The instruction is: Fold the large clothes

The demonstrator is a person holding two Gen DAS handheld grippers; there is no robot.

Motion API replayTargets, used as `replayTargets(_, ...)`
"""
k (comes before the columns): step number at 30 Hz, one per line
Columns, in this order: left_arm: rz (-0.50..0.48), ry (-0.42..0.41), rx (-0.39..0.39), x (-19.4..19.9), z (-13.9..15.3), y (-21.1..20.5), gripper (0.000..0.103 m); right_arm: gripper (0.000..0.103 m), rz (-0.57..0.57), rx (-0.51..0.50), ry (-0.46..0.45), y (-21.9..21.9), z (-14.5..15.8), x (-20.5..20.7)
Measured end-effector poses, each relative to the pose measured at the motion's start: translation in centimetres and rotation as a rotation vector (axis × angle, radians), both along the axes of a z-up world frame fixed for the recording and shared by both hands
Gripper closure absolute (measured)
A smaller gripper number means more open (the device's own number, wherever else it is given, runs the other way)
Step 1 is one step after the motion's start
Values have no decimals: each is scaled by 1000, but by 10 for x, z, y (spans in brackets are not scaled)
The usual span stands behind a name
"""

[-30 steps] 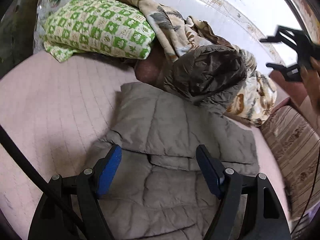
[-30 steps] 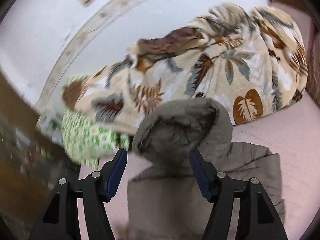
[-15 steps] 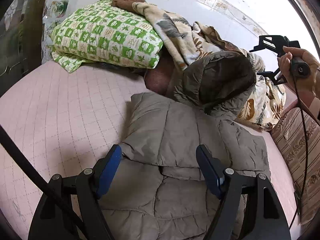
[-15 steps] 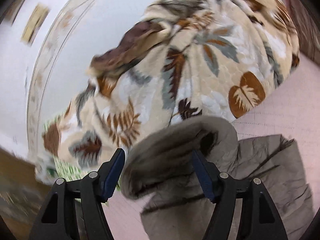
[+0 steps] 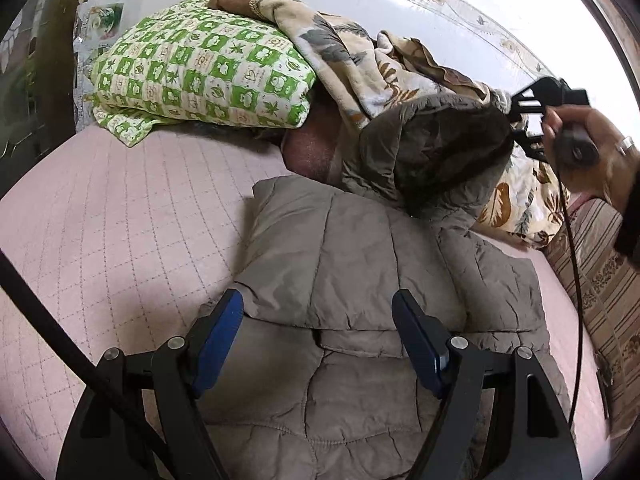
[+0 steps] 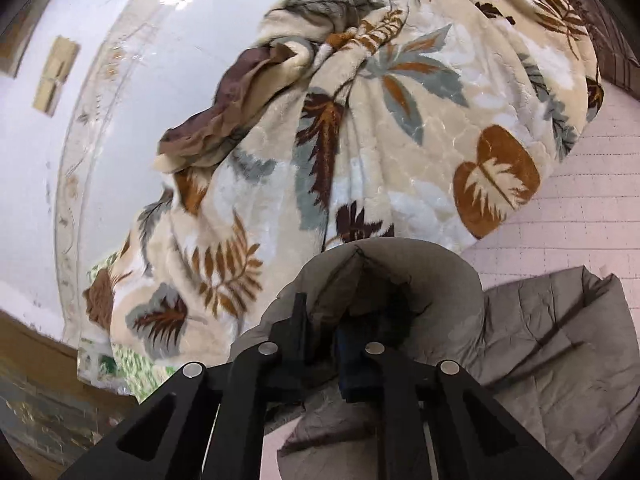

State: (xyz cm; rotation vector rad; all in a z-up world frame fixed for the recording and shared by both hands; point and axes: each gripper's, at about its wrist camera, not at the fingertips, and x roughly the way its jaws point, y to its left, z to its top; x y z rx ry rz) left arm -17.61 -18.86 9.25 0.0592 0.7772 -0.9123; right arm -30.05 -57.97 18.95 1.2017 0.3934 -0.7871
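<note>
A grey quilted padded jacket (image 5: 360, 264) lies partly folded on the pink quilted bed (image 5: 132, 216). Its hood (image 5: 436, 152) stands up at the far end, leaning on the leaf blanket. My left gripper (image 5: 318, 328) is open and empty, hovering low over the jacket's folded middle. My right gripper (image 6: 322, 340) is shut on the hood's rim (image 6: 392, 272). In the left wrist view it (image 5: 532, 120) shows at the hood's right edge, held by a hand. The jacket body (image 6: 560, 360) spreads at the lower right in the right wrist view.
A cream leaf-print blanket (image 6: 380, 128) is bunched against the white wall (image 6: 140, 40) behind the hood. A green checked pillow (image 5: 200, 68) lies at the far left. A striped brown cloth (image 5: 600, 280) edges the bed on the right.
My right gripper moved down onto the hood and closed on its rim; it was open before. The left gripper stayed open and drew back slightly, showing more of the bed.
</note>
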Motion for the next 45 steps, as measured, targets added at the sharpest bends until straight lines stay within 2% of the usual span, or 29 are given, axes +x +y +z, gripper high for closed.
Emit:
replayTargets(9, 5, -4, -18, -2, 5, 4, 27, 92, 83, -83, -55, 69, 25, -31)
replayTargets(14, -3, -4, -20, -3, 6, 4, 27, 92, 95, -96, -89, 96, 35, -54)
replayTargets(18, -14, -1, -20, -4, 5, 1, 27, 92, 112, -91, -114, 120, 32, -75)
replayTargets(23, -14, -7, -17, -4, 5, 0, 27, 92, 142, -66, -115, 154, 7, -98)
replayTargets(29, -1, 3, -19, 0, 4, 1, 27, 92, 144, 19, -70, 186, -56, -122)
replayTargets(33, -6, -11, -9, -3, 3, -1, 27, 92, 135, 101, -15, 189, -103, -123)
replayTargets(37, -10, -20, -3, -4, 4, -3, 27, 92, 148, 114, 90, 190, -141, -117)
replayTargets(41, -24, -14, 4, -4, 2, -6, 27, 89, 198, 89, 135, 190, -145, -113)
replayTargets(45, -50, -23, 24, -8, 0, -12, 27, 84, 259, 30, 160, 196, -120, -118)
